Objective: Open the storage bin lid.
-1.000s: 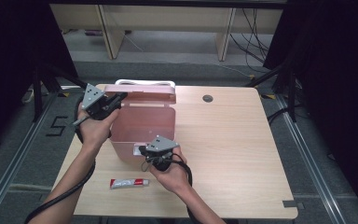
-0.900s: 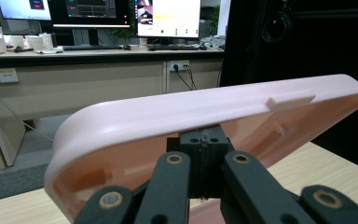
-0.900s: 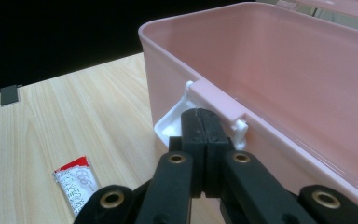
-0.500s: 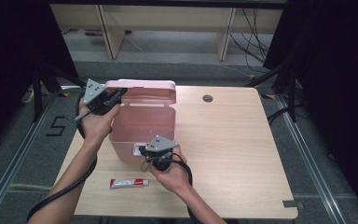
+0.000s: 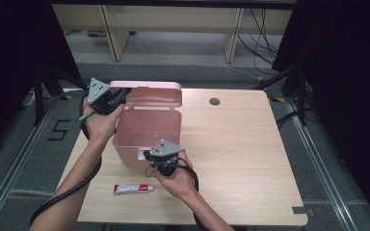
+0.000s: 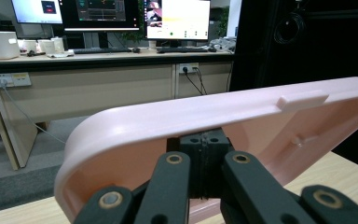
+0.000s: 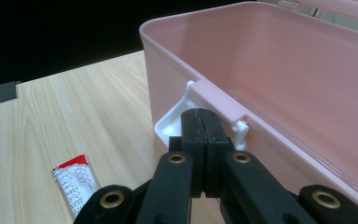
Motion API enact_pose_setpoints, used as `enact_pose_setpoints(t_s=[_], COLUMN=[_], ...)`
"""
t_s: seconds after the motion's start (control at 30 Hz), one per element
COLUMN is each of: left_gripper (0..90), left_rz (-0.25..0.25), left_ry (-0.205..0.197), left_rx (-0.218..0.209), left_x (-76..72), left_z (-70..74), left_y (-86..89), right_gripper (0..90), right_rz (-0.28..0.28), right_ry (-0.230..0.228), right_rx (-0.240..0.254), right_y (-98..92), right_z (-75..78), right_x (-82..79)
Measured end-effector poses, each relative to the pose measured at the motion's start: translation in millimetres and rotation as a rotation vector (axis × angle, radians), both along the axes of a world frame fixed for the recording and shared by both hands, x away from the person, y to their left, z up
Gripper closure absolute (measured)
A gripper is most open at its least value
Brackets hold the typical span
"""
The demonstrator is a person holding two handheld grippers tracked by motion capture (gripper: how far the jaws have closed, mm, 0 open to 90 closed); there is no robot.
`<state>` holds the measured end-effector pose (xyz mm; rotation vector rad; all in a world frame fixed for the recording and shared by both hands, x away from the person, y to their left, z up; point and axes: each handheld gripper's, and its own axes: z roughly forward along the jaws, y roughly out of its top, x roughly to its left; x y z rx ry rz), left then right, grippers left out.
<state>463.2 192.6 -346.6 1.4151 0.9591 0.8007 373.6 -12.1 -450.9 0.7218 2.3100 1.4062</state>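
The wooden table (image 5: 241, 159) carries one pink box (image 5: 147, 132), standing open toward the left of the top, with its one lid (image 5: 149, 94) swung up and back on the far side. The left tongs (image 5: 118, 98) sit at the lid's left end; the right tongs (image 5: 147, 155) sit at the middle of the box's near wall. One small red-and-white tube (image 5: 134, 189) lies flat on the table, in front of the box and apart from it.

The left gripper view shows what the high view cannot: the left tongs (image 6: 204, 161) have their jaws pressed together, tips against the inner face of the lid (image 6: 177, 126), below its rim, with nothing clamped between them. That view also takes in a desk with three monitors (image 6: 98, 14) beyond the table. The right gripper view shows the right tongs (image 7: 204, 128) likewise closed flat, tips against the white latch (image 7: 175, 126) under the rim of the box (image 7: 284, 79), and the tube (image 7: 77, 182) lying to their left.

Compared with a second ago, the lid stands further open and the left hand (image 5: 99, 127) has shifted slightly with it; the right hand (image 5: 176, 178), the box and the tube lie as before.

Count: one box, one lid, one latch, one tube, two tongs.
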Motion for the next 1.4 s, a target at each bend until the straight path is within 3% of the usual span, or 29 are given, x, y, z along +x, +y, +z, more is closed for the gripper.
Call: enact_pose_setpoints(t_s=[0.2, 0.47, 0.57, 0.63, 1.4], left_gripper=[89.7, 89.7, 89.8, 89.8, 89.8], left_rz=[0.013, 0.026, 0.028, 0.031, 0.058], left_ry=[-0.002, -0.004, -0.007, -0.007, -0.002], left_rx=[0.005, 0.005, 0.006, 0.007, 0.038], left_x=[4.8, 9.7, 11.6, 12.8, 27.1], left_z=[1.5, 3.5, 4.2, 4.6, 7.3], left_y=[0.5, 1.4, 1.7, 1.6, 1.1], right_gripper=[90.0, 90.0, 90.0, 90.0, 90.0], right_rz=[-0.011, -0.002, 0.002, -0.002, 0.004], right_ry=[-0.005, 0.001, -0.016, 0.0, -0.006], right_rx=[0.015, 0.001, -0.008, 0.0, -0.003], right_y=[1.7, 1.0, 0.7, 1.1, 1.5], right_z=[-0.9, 0.0, 0.3, 0.0, -0.1], right_x=[0.2, 0.3, 0.9, 0.1, 0.2])
